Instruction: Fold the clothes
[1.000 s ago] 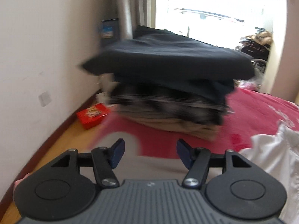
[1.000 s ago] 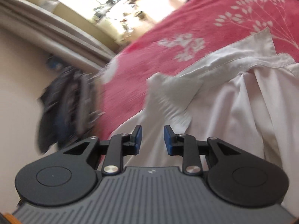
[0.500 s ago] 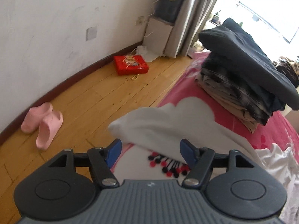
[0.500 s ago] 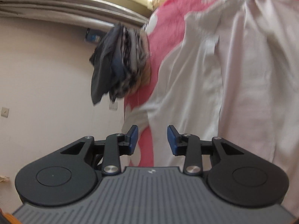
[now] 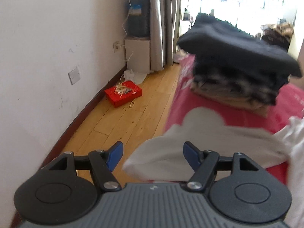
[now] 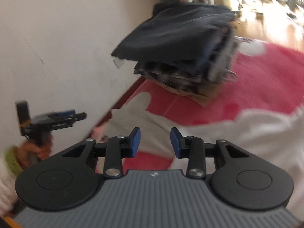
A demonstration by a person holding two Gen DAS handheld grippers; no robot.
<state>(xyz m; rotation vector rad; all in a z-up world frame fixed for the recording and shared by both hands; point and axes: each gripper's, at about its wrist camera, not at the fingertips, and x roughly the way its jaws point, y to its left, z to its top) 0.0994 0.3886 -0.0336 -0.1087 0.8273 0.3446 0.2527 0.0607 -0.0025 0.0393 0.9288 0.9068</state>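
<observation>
A white shirt (image 6: 256, 133) lies spread on the red bedspread (image 6: 266, 79). Its sleeve end (image 5: 161, 161) reaches the bed's left edge and sits low between the blue pads of my left gripper (image 5: 153, 155), which is open and not pressing on it. My right gripper (image 6: 155, 142) hovers open over the same sleeve with nothing pinched. The right wrist view also shows the left gripper (image 6: 79, 116) at the far left, held by a hand (image 6: 38, 148). A stack of folded dark and checked clothes (image 5: 237, 66) stands further along the bed.
Wooden floor (image 5: 133, 117) runs between the bed and a white wall (image 5: 47, 47). On the floor lie a red box (image 5: 123, 93) and a plastic bag. A grey curtain (image 5: 161, 24) and a small white cabinet (image 5: 137, 55) stand in the corner.
The left view drew back from the stack to the bed's edge, and the sleeve end now sits between its pads. The right gripper rolled upright, swung toward the stack and spread its pads wider.
</observation>
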